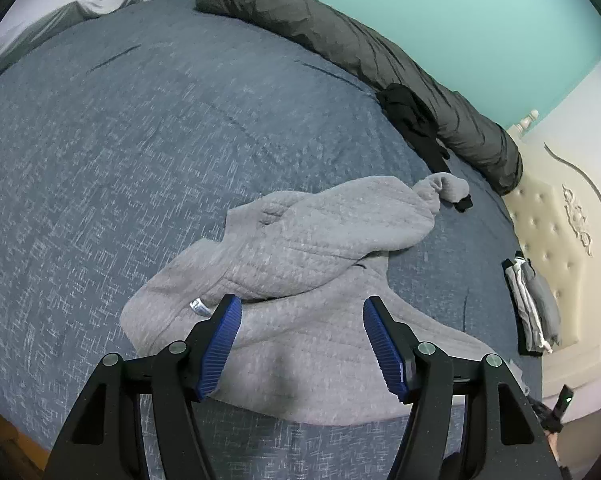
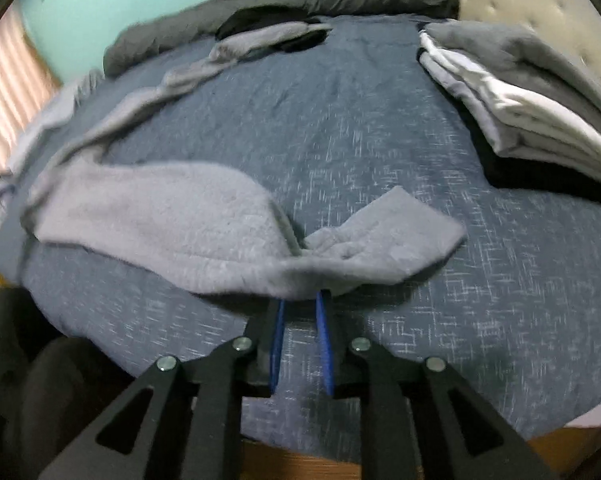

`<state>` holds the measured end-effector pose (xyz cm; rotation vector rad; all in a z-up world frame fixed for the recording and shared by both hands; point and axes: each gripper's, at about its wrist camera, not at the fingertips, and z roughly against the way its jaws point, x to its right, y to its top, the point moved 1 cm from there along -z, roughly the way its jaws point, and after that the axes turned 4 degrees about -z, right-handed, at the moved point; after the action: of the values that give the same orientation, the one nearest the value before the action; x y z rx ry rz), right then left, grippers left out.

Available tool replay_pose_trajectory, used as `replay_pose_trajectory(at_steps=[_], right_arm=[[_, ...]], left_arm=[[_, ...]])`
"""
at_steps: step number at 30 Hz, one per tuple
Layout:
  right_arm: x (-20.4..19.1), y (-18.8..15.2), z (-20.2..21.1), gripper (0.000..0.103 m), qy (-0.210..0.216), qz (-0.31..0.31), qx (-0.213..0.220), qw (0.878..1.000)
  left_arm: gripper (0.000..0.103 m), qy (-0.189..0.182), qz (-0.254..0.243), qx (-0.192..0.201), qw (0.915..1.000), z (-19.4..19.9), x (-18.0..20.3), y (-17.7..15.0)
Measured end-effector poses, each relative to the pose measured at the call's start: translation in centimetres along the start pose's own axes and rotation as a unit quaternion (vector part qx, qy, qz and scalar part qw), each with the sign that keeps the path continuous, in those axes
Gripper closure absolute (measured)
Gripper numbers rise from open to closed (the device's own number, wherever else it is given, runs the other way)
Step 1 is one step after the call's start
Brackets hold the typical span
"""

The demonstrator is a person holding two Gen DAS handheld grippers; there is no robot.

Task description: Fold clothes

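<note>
Right hand-held gripper (image 2: 300, 300) pinches sweater (image 2: 204, 236) hem; left hand-held gripper (image 1: 302, 312) spread above it.
Hem lifted, likely to drag it flat on bed (image 2: 500, 280); folded stack (image 2: 520, 108) kept aside.

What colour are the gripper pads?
Blue, ribbed pads; clearest in the left wrist view.

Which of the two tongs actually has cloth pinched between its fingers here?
The right tongs, nearly closed on the hem of the light grey quilted sweatshirt. The left tongs are spread wide above it, gripping nothing.
</note>
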<state>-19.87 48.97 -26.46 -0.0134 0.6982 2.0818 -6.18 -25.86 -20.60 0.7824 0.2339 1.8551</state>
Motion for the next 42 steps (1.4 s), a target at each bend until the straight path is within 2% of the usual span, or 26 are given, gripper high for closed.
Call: replay_pose_trajectory(at_steps=[1,2,3,4,7,8,11,16,19,21,23,24,25,28,31,34,36,40,42], right_arm=[[0.2,0.0,0.6,0.071,0.019,-0.01,-0.002,1.0],[0.3,0.0,0.9,0.063,0.027,-0.009,-0.004,1.0],[0.3,0.2,1.0,0.054,0.014,-0.005,-0.004,1.0],[0.6,0.3,1.1,0.054,-0.001,-0.005,-0.002,1.0],[2.6,1.3,1.9,0.054,-0.004,-0.048,0.027,0.998],[3.5,1.7,2.1,0.054,0.002,-0.073,0.041,0.997],[6.3,2.8,0.9,0.048,-0.028,-0.155,0.041,0.987],[8.1,4.7,-2.6,0.045,-0.067,-0.183,0.006,0.981],[7.8,4.4,-5.3,0.045,-0.088,-0.174,-0.042,0.98],[7.1,4.2,-5.8,0.045,-0.094,-0.167,-0.038,0.981],[6.6,4.1,-5.6,0.057,-0.091,-0.168,-0.023,0.981],[6.4,4.1,-5.4,0.077,-0.086,-0.168,-0.015,0.982],[6.0,4.3,-5.0,0.087,-0.083,-0.161,-0.007,0.983],[4.9,5.2,-3.2,0.097,-0.073,-0.138,0.034,0.987],[4.5,6.4,-0.2,0.099,-0.072,-0.131,0.093,0.984],[5.2,7.2,3.6,0.099,-0.092,-0.14,0.165,0.972],[6.2,7.2,5.0,0.099,-0.098,-0.155,0.192,0.964],[7.9,6.7,4.8,0.099,-0.111,-0.168,0.194,0.96],[8.7,6.3,3.4,0.099,-0.111,-0.178,0.171,0.963]], left_arm=[[0.034,0.0,-0.003,0.0,1.0,0.0,0.2,0.1],[0.034,0.0,-0.004,0.001,1.0,0.1,0.3,0.1],[0.034,-0.001,-0.005,0.001,1.0,0.1,0.4,0.2],[0.034,-0.002,-0.004,0.001,1.0,0.1,0.6,0.2],[0.034,-0.003,-0.005,0.003,1.0,0.3,1.0,0.3],[0.034,-0.003,-0.006,0.003,1.0,0.4,1.1,0.4],[0.033,0.002,-0.008,0.003,1.0,0.5,1.3,0.5],[0.033,-0.002,-0.001,0.001,1.0,0.6,1.1,0.5],[0.032,0.0,-0.001,0.0,1.0,0.6,0.9,0.5],[0.032,0.004,0.001,-0.002,1.0,0.5,0.7,0.5],[0.032,0.008,0.003,-0.004,1.0,0.4,0.6,0.5],[0.032,0.008,0.004,-0.003,1.0,0.4,0.5,0.6],[0.032,0.008,0.004,-0.003,1.0,0.4,0.6,0.7],[0.032,0.007,0.004,-0.002,1.0,0.5,0.7,0.8],[0.032,0.006,0.005,-0.002,1.0,0.7,0.8,0.8],[0.032,0.005,0.003,0.0,1.0,1.0,1.0,0.8],[0.032,0.005,0.001,0.0,1.0,1.0,1.1,0.8],[0.032,0.007,0.002,-0.005,1.0,0.7,0.8,0.6],[0.032,0.008,0.003,-0.007,0.9999,0.5,0.7,0.6]])
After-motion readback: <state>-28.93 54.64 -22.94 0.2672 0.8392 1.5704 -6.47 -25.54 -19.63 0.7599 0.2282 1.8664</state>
